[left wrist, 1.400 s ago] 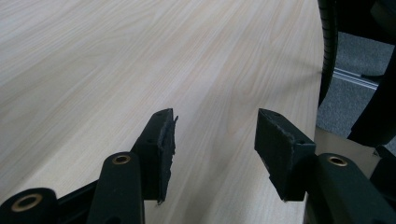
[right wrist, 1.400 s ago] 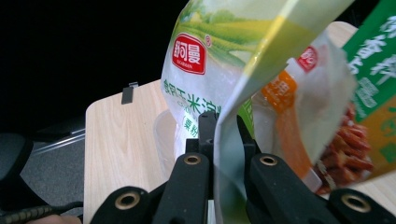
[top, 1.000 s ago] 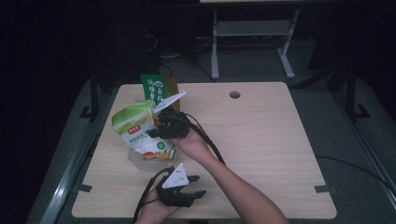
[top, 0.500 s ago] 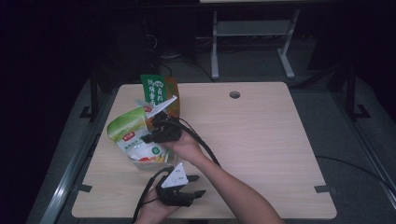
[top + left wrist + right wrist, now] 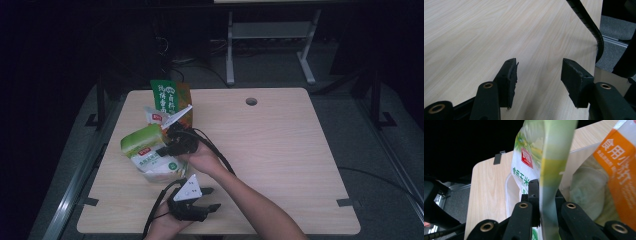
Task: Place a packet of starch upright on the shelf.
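Observation:
A green and white pouch (image 5: 144,148) hangs over a clear plastic tub (image 5: 156,175) at the table's left, its lower end inside the tub. My right gripper (image 5: 166,148) holds it by the side edge. In the right gripper view that edge (image 5: 549,157) runs between the jaws of the right gripper (image 5: 546,195), which have just been opening a little, though the pads still touch it. An orange-labelled white pack (image 5: 619,157) lies in the tub beside it. My left gripper (image 5: 212,198) rests near the front edge, open, and nothing lies between the jaws of the left gripper (image 5: 539,75).
A tall green bag (image 5: 167,95) stands at the back left with a small white pack (image 5: 155,116) in front of it. A cable hole (image 5: 251,101) sits near the table's far edge. A black cable (image 5: 589,22) crosses bare wood (image 5: 499,30).
The right hand has lowered the pouch down and slightly left, into the clear tub. The left gripper has stayed where it was.

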The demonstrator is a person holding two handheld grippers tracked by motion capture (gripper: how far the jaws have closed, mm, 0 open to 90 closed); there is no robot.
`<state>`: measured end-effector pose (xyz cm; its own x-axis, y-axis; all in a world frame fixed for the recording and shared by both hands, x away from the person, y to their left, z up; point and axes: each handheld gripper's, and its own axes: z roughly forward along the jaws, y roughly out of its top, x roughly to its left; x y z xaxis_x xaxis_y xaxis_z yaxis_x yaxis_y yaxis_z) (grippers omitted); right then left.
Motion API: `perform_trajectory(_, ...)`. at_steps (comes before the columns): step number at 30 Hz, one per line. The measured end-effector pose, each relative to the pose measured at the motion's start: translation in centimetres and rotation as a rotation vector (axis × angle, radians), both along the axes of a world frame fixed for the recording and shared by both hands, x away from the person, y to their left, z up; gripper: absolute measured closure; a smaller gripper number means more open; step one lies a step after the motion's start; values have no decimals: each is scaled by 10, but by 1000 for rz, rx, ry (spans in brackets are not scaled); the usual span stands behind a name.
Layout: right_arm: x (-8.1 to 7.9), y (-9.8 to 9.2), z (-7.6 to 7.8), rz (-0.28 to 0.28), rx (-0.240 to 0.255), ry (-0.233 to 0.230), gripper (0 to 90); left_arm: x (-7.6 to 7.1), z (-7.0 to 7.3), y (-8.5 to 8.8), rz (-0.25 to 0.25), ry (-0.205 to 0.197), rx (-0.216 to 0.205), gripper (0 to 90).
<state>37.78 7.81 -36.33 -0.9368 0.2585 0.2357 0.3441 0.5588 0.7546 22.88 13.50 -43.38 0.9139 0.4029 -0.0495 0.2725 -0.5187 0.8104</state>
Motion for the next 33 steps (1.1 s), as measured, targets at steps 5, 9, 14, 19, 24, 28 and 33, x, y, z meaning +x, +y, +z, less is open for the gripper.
perform_trajectory(5, -1, -3, 3, 4, -8, -10, 831, 1, 0, 0, -1, -3, 0, 465)
perform_trajectory(9, -1, -6, 1, 12, -10, -7, 838, 1, 0, 0, 6, 8, -1, 466)
perform_trajectory(14, -1, -11, -3, 16, -19, -7, 847, 1, 0, 0, 6, 10, -2, 466)
perform_trajectory(19, -2, -20, -13, 19, -40, 10, 851, 1, -1, 0, 7, 13, -1, 466)
perform_trajectory(24, -3, -25, -11, 16, -38, 0, 796, 1, -1, -1, 4, 14, -1, 465)
perform_trajectory(28, -4, -31, -2, 9, -6, -2, 784, 1, -1, 0, 6, 12, 0, 462)
perform_trajectory(33, -5, -33, -2, 20, -20, -19, 878, 2, -1, 2, 16, 11, -5, 457)
